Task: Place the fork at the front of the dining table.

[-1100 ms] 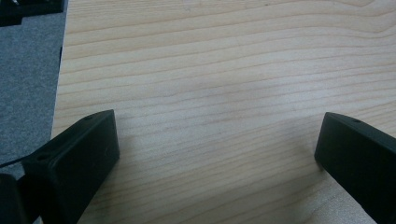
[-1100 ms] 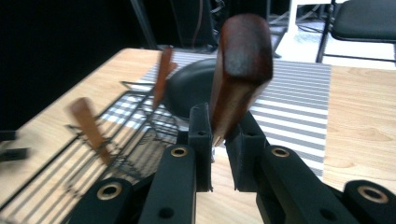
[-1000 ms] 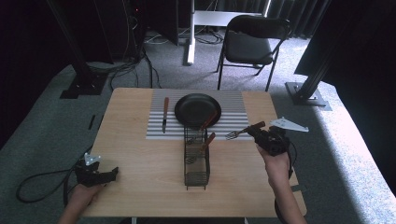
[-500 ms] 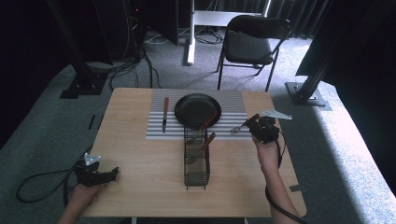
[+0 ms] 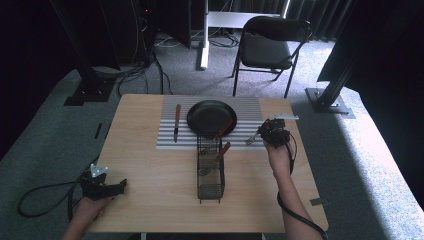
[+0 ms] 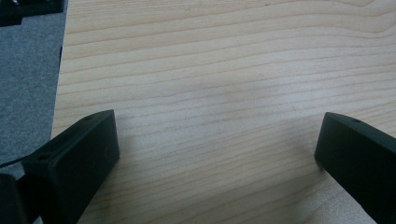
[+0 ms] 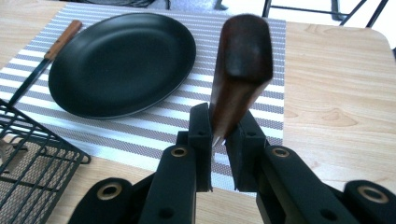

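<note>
Gripper on the left rested at the pale wooden tabletop's near-left corner, jaws spread wide over bare wood. Farther in stood a black wire cutlery basket. Beyond it, the right gripper pinched the dark wooden handle of a fork above the grey striped placemat's right edge, beside a round black plate, with a wooden-handled knife to its left.

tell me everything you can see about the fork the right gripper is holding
The fork has a dark reddish-brown, wood-looking handle and a thin metal front end with tines. The right gripper holds it by the handle, jaws shut on both sides. In the high view it hangs over the right edge of the striped placemat, tines pointing toward the wire basket, right of the black plate. Whether it touches the mat is unclear.
</note>
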Demonstrator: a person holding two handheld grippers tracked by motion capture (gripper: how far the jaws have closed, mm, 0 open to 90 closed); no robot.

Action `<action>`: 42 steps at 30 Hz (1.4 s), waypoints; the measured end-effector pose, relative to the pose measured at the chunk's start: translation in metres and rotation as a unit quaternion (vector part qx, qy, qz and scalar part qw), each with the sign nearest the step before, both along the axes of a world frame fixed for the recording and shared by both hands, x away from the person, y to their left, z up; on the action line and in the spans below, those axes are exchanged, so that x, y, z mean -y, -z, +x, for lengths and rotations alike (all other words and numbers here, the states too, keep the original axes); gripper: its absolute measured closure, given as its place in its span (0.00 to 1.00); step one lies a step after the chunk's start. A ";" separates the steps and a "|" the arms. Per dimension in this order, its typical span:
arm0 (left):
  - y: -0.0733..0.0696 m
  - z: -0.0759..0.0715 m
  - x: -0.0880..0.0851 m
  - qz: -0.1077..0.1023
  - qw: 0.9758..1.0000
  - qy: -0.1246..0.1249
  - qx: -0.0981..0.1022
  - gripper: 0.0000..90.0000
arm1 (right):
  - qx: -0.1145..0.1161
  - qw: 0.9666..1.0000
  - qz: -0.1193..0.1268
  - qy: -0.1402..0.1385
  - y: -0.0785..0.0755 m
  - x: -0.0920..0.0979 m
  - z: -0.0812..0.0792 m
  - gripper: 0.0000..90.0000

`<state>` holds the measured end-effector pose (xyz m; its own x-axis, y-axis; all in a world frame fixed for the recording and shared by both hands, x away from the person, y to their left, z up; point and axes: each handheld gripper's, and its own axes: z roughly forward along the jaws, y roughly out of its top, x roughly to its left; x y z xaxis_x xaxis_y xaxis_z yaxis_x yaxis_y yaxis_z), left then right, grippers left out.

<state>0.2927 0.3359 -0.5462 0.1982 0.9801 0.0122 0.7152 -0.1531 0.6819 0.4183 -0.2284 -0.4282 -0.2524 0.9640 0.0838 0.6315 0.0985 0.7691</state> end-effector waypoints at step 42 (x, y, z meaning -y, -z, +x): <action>0.000 0.000 0.000 0.000 1.000 0.000 0.000 0.00 | -0.135 0.990 -0.020 0.037 0.026 -0.039 0.147 0.89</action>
<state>0.2926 0.3359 -0.5462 0.1983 0.9801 0.0122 0.7151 -0.1532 0.6820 0.5648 -0.1896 -0.4541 -0.1552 0.9828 0.1004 0.8206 0.0717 0.5670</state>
